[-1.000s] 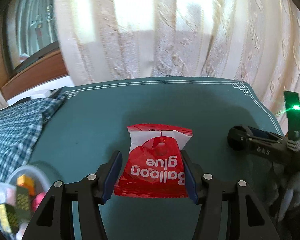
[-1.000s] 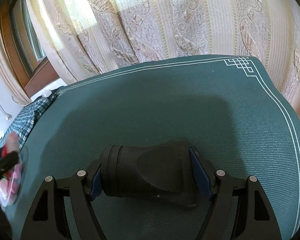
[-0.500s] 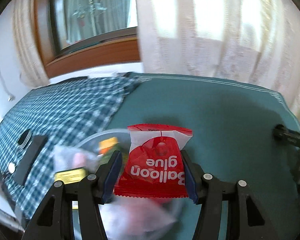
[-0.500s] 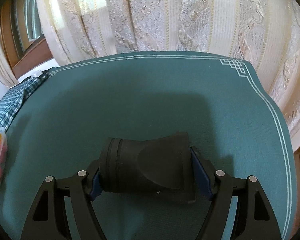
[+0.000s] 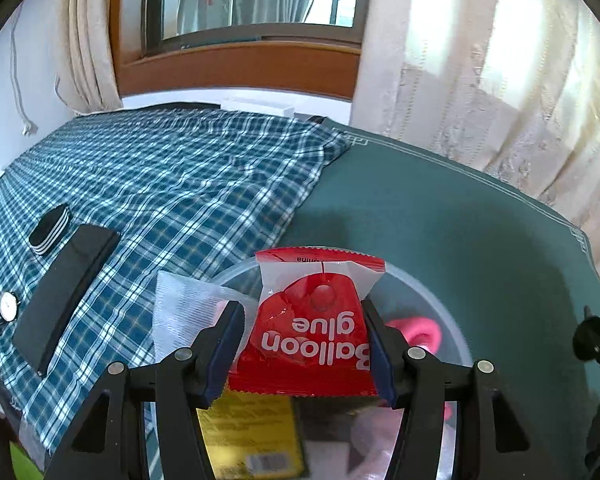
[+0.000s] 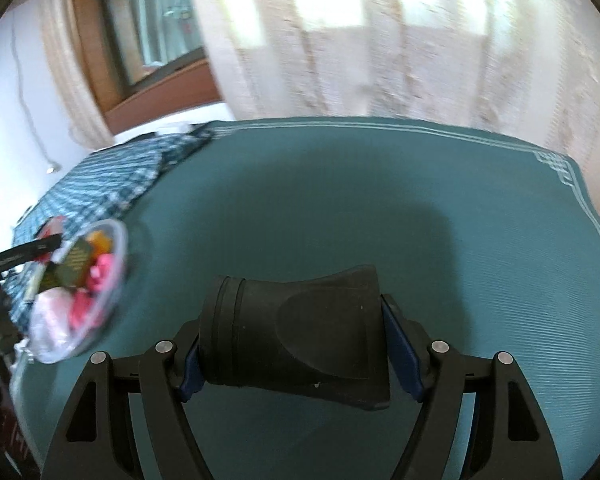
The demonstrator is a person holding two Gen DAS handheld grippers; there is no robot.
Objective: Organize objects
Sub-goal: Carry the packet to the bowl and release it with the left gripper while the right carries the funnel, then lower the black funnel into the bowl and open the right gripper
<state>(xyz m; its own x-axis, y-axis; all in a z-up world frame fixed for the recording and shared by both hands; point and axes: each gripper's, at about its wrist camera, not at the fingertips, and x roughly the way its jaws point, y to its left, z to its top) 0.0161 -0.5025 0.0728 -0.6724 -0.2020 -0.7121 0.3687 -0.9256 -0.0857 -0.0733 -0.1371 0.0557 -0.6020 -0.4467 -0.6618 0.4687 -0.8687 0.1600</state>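
The left gripper (image 5: pixel 304 344) hangs over the clear round plastic bowl (image 5: pixel 432 292), jaws clamped on a red "Balloon glue" foil packet (image 5: pixel 312 332). Right of the bowl, the right gripper (image 6: pixel 292 344) pinches a black flared rubber piece (image 6: pixel 300 332) above the teal mat (image 6: pixel 380 208), which lies bare out to its white-lined border. A blue checked cloth (image 5: pixel 160 188) lies left of the bowl, with cream curtains (image 6: pixel 380 40) behind.
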